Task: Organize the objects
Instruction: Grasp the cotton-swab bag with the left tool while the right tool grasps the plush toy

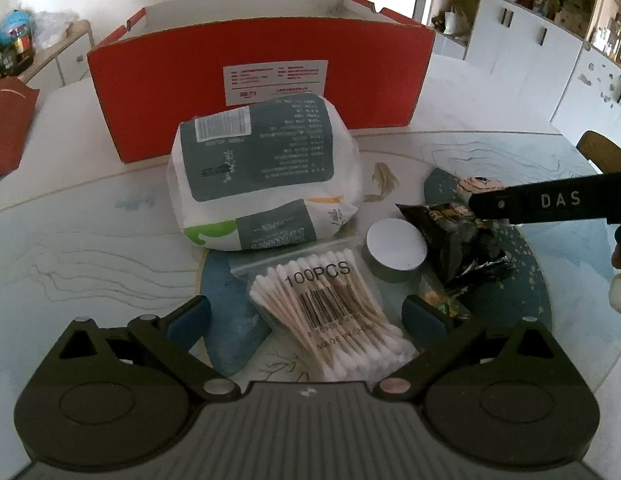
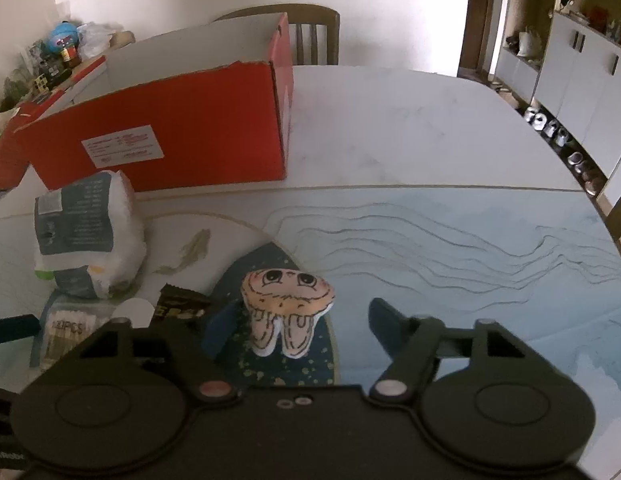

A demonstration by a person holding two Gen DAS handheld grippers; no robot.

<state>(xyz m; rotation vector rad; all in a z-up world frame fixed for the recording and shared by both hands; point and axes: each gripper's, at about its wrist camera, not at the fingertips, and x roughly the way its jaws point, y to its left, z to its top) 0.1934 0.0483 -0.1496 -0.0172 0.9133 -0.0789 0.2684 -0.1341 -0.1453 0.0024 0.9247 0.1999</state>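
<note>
Red box (image 1: 254, 80): sitting open at the back of the worktop (image 1: 90, 240), with nothing visibly inside it yet; every item is still waiting out front.
Tissue pack (image 1: 262, 172): lying just before the box wall, so anything lifted over from the front risks clipping it.
Left hand-held gripper (image 1: 306, 318): hovering low with fingers spread apart, straddling the cotton swab bag (image 1: 330, 312). The bag is thin and slippery, so a shallow pinch risks catching only film and letting it slide out.
Round tin (image 1: 394, 250): sitting just beside the swabs and touching the bag's corner, so a wide finger could be nudging it aside.
Dark snack packet (image 1: 458, 236): lying under the other tool's tip, crowding the same patch; the 2 tools could be colliding here.
Right hand-held gripper (image 2: 294, 328): fingers apart around the plush tooth toy (image 2: 288, 308), not clamped. The toy is standing upright, and I judge an off-centre close would be tipping it over.
</note>
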